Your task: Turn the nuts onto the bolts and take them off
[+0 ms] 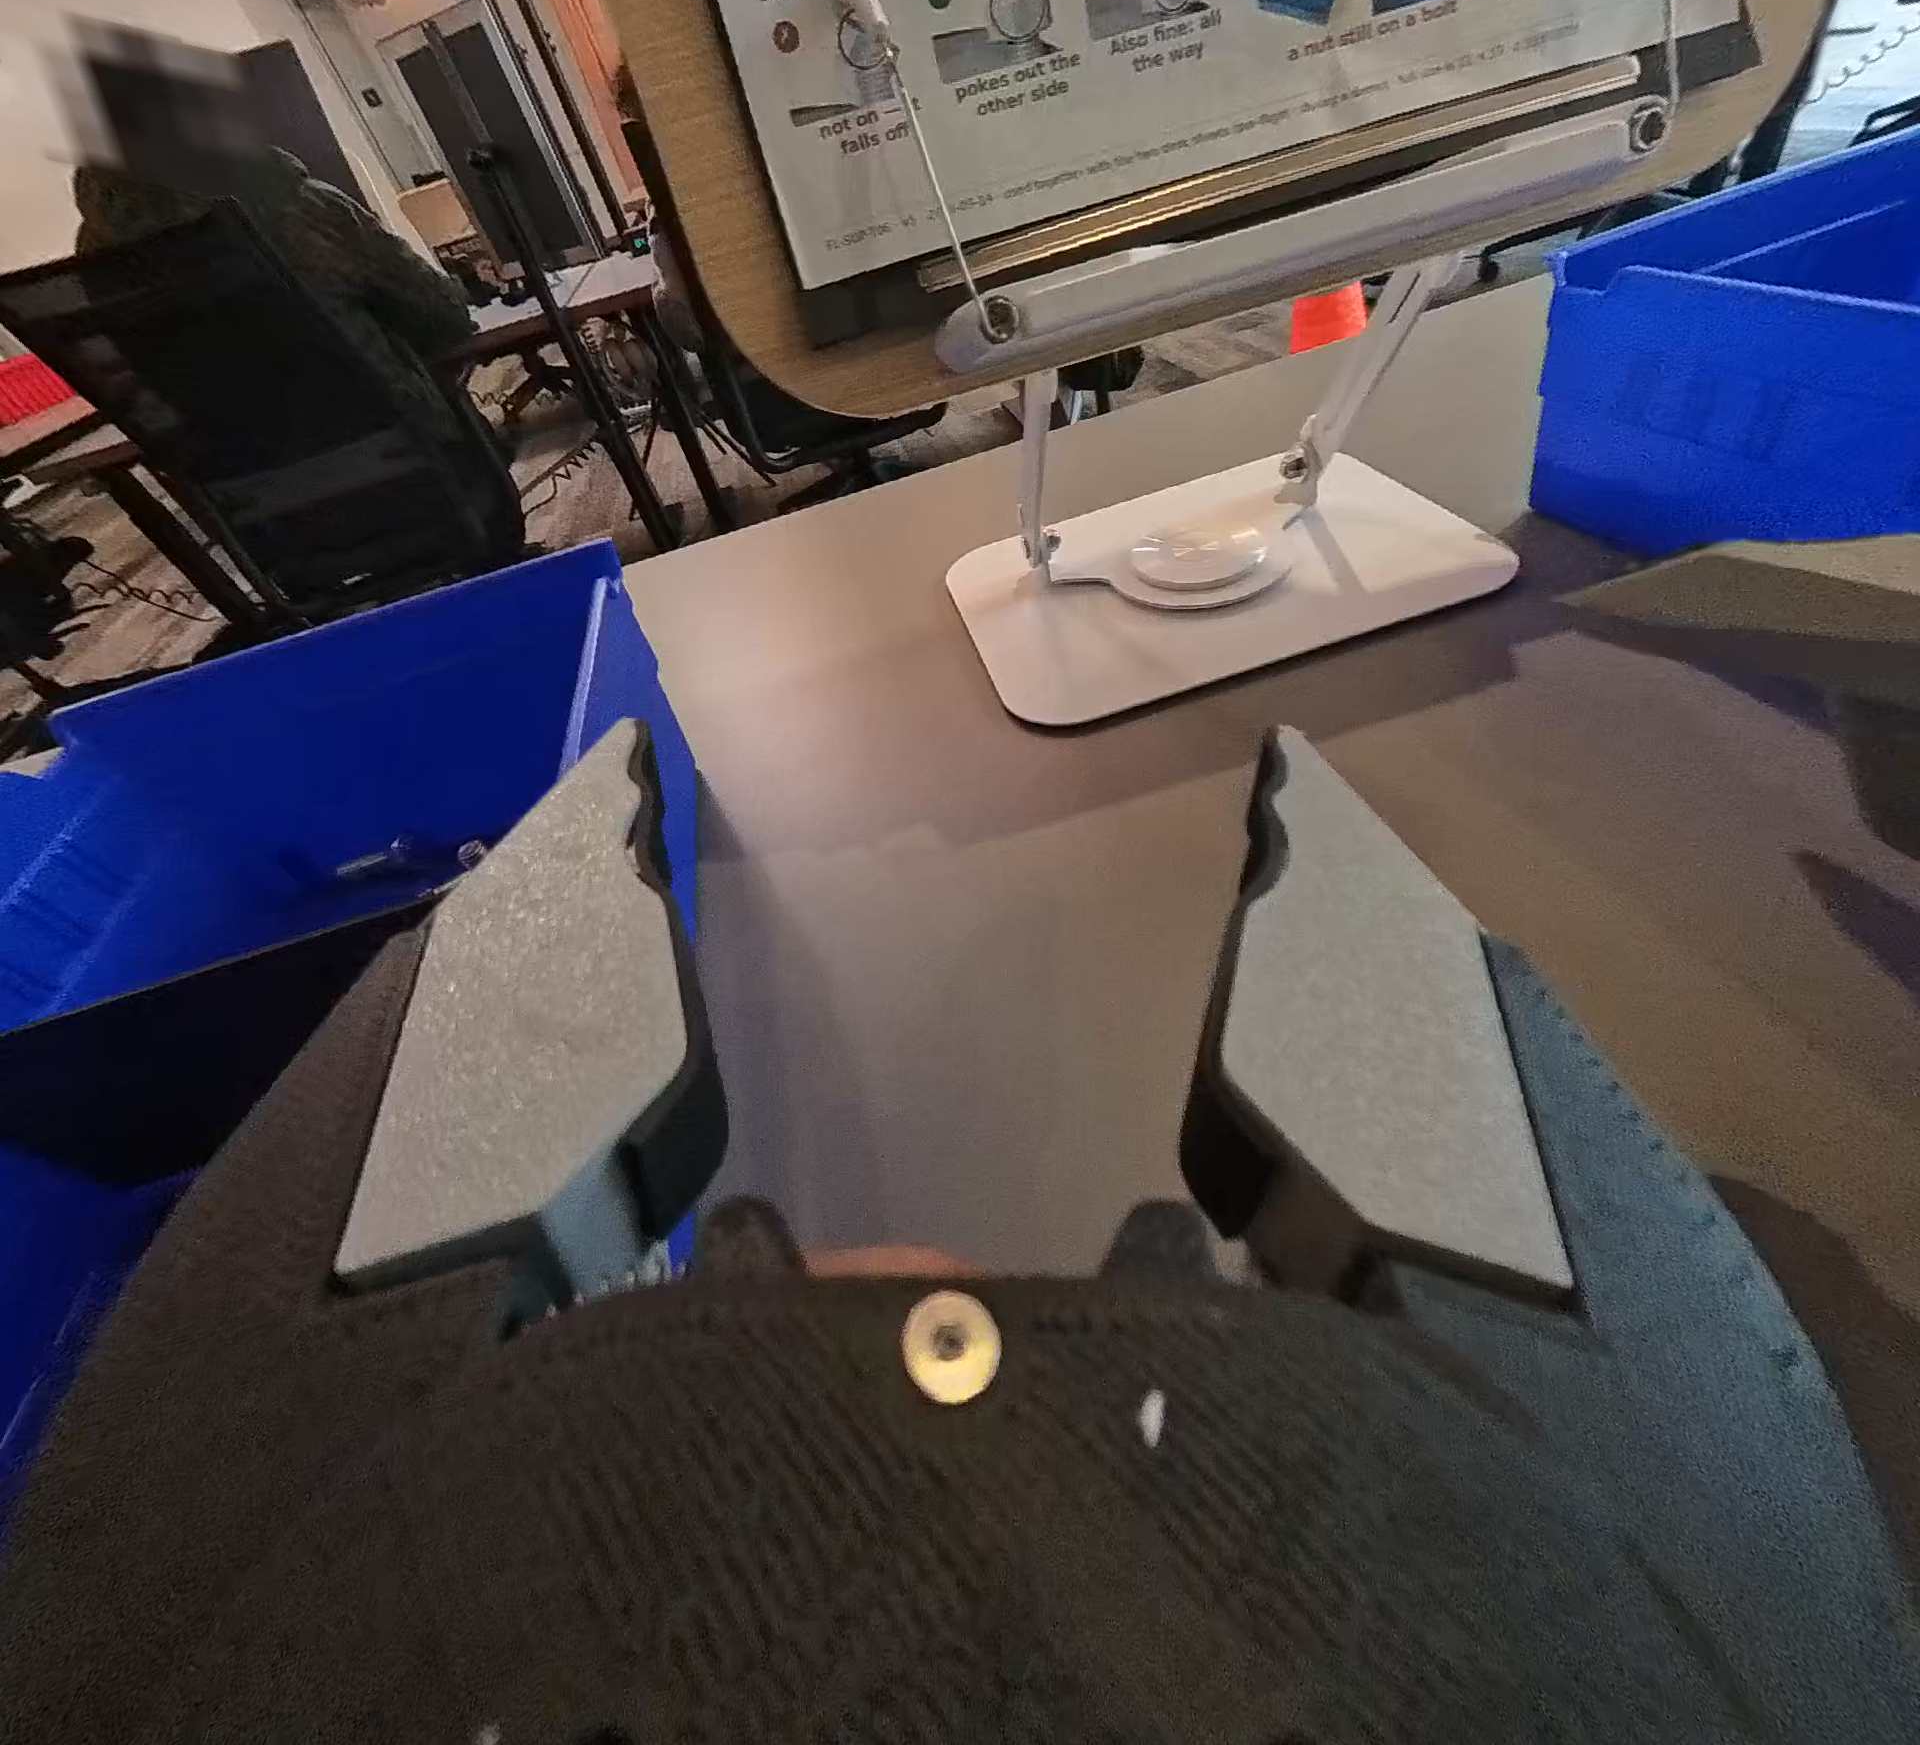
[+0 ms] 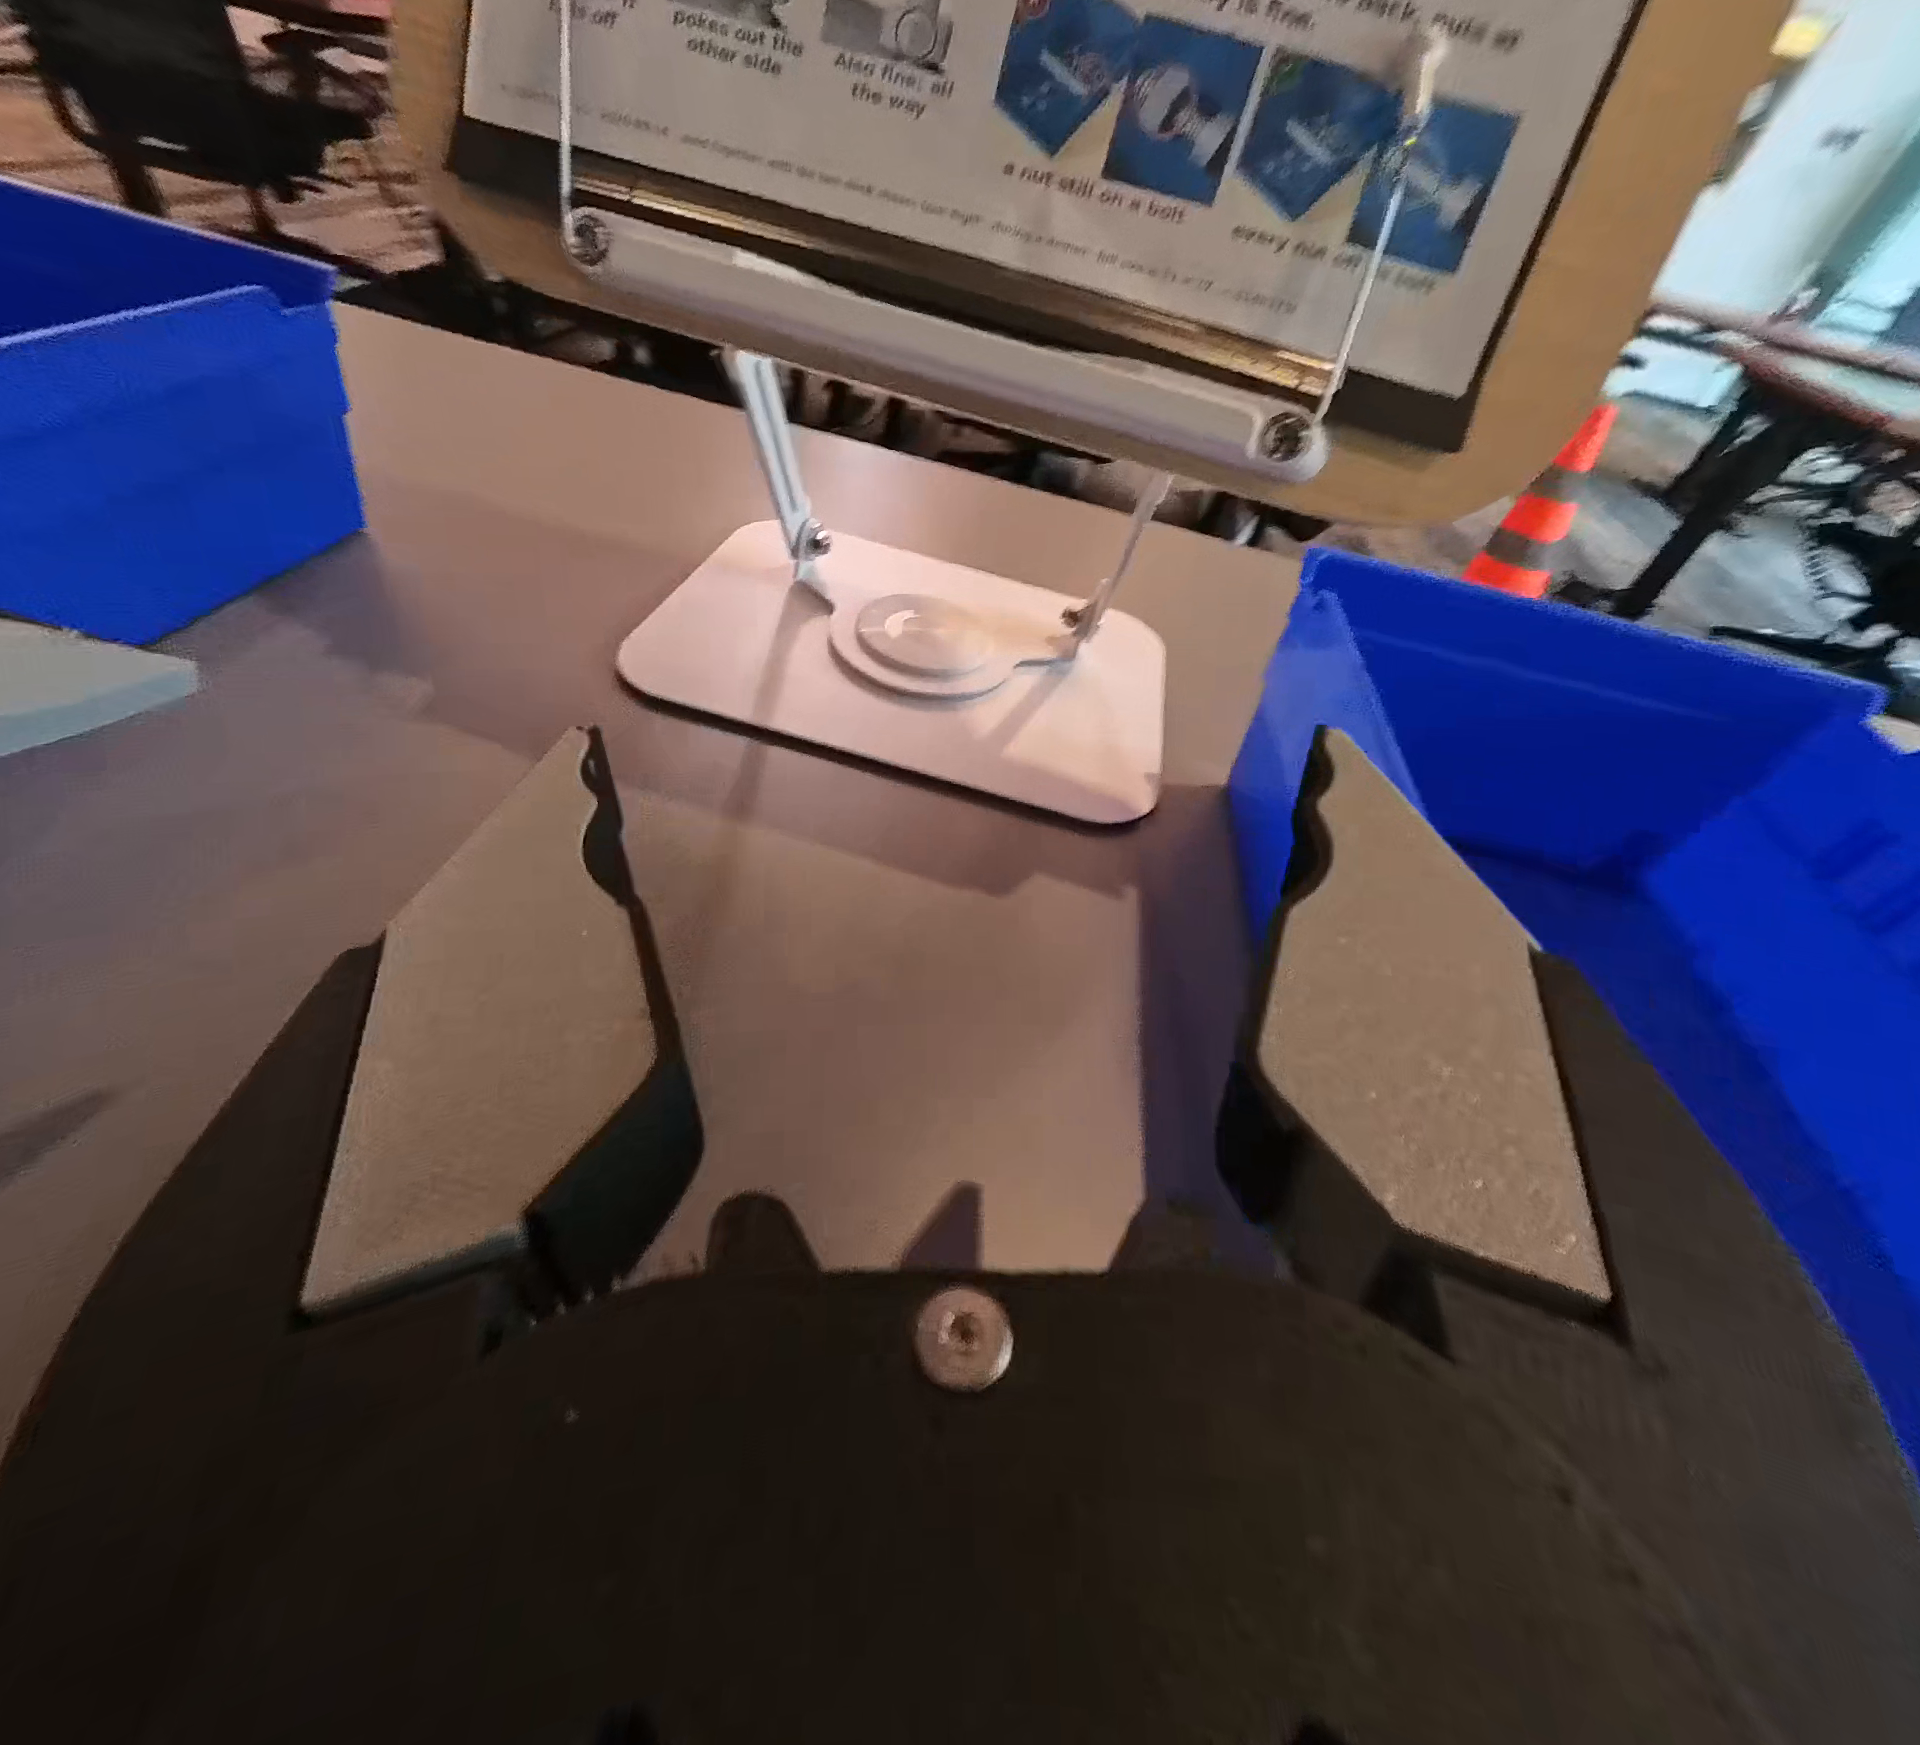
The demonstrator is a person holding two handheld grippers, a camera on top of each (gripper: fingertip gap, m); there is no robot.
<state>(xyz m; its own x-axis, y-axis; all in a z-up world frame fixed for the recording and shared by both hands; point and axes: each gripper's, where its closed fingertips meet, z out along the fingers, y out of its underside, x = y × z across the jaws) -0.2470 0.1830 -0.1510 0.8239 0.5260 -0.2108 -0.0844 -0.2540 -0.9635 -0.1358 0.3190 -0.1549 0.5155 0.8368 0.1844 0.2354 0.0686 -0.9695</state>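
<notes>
Left tool over the dark bench, jaws spread wide, nothing between them. Right tool likewise wide open and empty, above the same bench. Blue bin at left of the left wrist view, touching that tool's left finger in the picture; a few small metal parts, probably bolts, lie inside, too small and blurred to tell whether nuts are on them. Second blue bin at right of the right wrist view; its contents are not visible. Centre top in both views: white stand carrying an instruction sheet on a wooden board.
</notes>
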